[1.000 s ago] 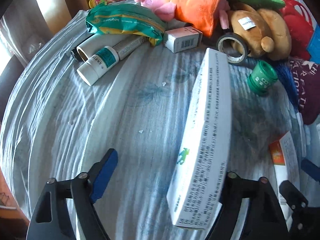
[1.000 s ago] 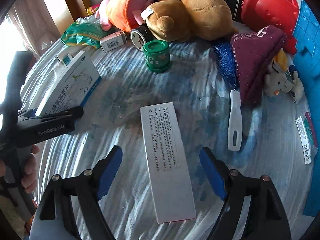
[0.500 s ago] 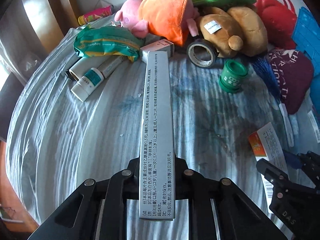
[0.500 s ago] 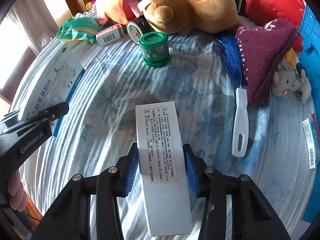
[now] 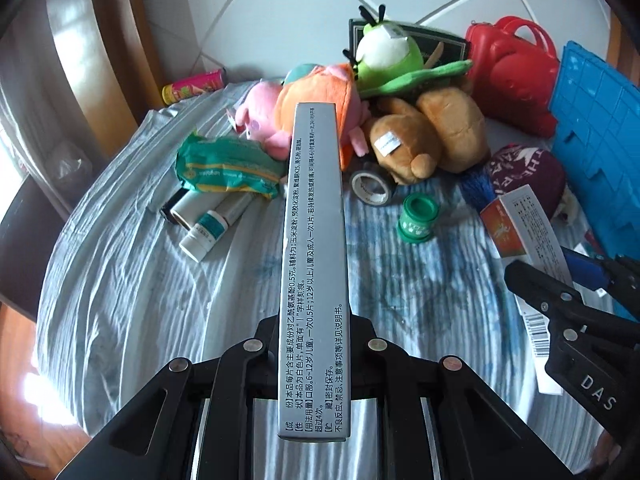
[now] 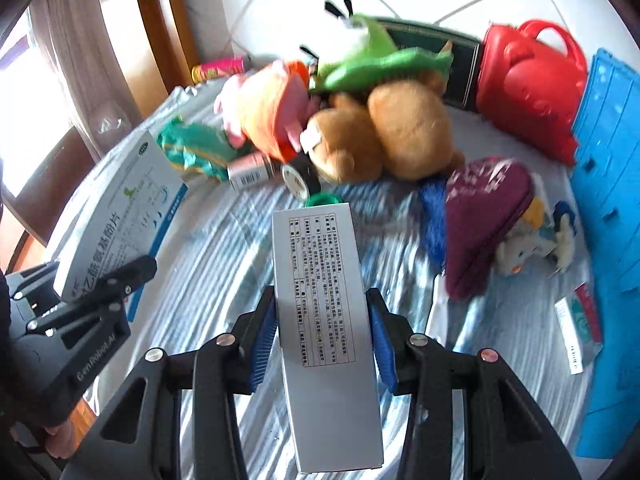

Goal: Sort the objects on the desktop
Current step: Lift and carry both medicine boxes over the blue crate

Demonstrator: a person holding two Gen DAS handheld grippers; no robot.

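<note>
My left gripper is shut on a long white medicine box, held edge-up above the striped cloth. In the right wrist view the same box shows its blue-and-white face, tilted in the left gripper. My right gripper is shut on a grey-white box with printed text, and its blue pads press on both long sides. That box shows an orange end in the left wrist view, clear of the cloth.
Plush toys are piled at the back, with a red bag and a blue crate to the right. A green jar, tape roll, tubes, green packet, maroon hat and brush lie around.
Both grippers went from open to shut, each on its box. Both boxes have risen off the cloth, and the left box turned edge-up.
</note>
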